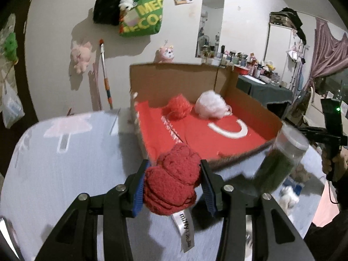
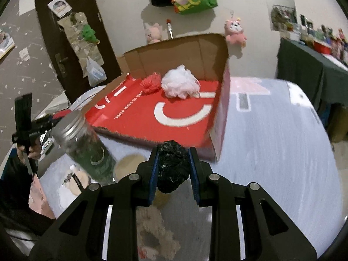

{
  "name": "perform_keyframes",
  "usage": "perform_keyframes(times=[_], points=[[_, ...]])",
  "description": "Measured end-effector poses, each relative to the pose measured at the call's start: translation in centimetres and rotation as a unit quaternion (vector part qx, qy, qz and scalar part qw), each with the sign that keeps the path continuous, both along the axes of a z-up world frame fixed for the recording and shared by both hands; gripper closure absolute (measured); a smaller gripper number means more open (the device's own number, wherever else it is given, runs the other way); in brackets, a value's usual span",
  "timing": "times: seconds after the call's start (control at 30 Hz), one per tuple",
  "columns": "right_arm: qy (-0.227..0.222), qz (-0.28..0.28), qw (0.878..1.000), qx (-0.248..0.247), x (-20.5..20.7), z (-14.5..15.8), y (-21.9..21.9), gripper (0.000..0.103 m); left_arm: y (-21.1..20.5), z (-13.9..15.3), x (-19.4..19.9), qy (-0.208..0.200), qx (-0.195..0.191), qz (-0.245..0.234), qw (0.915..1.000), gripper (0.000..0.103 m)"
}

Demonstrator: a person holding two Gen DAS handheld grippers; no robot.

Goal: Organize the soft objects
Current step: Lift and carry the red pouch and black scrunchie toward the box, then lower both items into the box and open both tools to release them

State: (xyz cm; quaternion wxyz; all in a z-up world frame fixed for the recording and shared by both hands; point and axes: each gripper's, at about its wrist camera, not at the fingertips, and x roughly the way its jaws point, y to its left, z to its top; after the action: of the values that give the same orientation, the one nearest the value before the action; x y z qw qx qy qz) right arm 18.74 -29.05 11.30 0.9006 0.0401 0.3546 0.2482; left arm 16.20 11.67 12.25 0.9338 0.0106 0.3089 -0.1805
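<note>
Left gripper (image 1: pixel 171 184) clamps red knitted plush (image 1: pixel 173 183); right gripper (image 2: pixel 173 167) pinches black fuzzy ball (image 2: pixel 171 166).

I have two claws. My left claw (image 1: pixel 171 184) holds one red fuzzy toy (image 1: pixel 171 182). My right claw (image 2: pixel 173 169) holds one black scrubby ball (image 2: pixel 171 167). I see one cardboard box (image 1: pixel 174 80). Two puffs sit in it: one red puff (image 1: pixel 178 106) and one white puff (image 1: pixel 211 104). One jar (image 2: pixel 87 145) with a silver lid stands on the one table (image 2: pixel 271 141). Two pink plush toys (image 2: pixel 236 31) hang on the wall, and one green bag (image 1: pixel 141 15).
</note>
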Motion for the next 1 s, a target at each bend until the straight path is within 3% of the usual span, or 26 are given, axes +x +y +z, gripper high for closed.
perform_keyframes(times=[0.17, 0.33, 0.67, 0.87, 1.0], points=[[-0.017, 0.017, 1.000, -0.019, 3.1, 2.0, 1.7, 0.078, -2.2, 1.1, 3.9, 0.017, -0.004, -0.003, 0.9998, 0.056], [-0.005, 0.028, 0.999, -0.046, 7.8, 2.6, 4.5, 0.078, -5.3, 0.4, 9.0, 0.060, 0.020, 0.010, 0.9979, 0.056], [0.084, 0.005, 0.982, -0.169, 17.5, -0.6, 9.2, 0.078, -8.5, -2.3, 17.2, 0.145, 0.086, 0.060, 0.9838, 0.055], [0.126, -0.018, 0.967, -0.219, 20.4, -2.8, 10.1, 0.078, -8.5, -4.4, 19.3, 0.173, 0.118, 0.086, 0.9742, 0.055], [0.139, -0.026, 0.961, -0.237, 21.2, -3.8, 10.1, 0.078, -8.9, -4.8, 19.8, 0.173, 0.131, 0.085, 0.9723, 0.054]])
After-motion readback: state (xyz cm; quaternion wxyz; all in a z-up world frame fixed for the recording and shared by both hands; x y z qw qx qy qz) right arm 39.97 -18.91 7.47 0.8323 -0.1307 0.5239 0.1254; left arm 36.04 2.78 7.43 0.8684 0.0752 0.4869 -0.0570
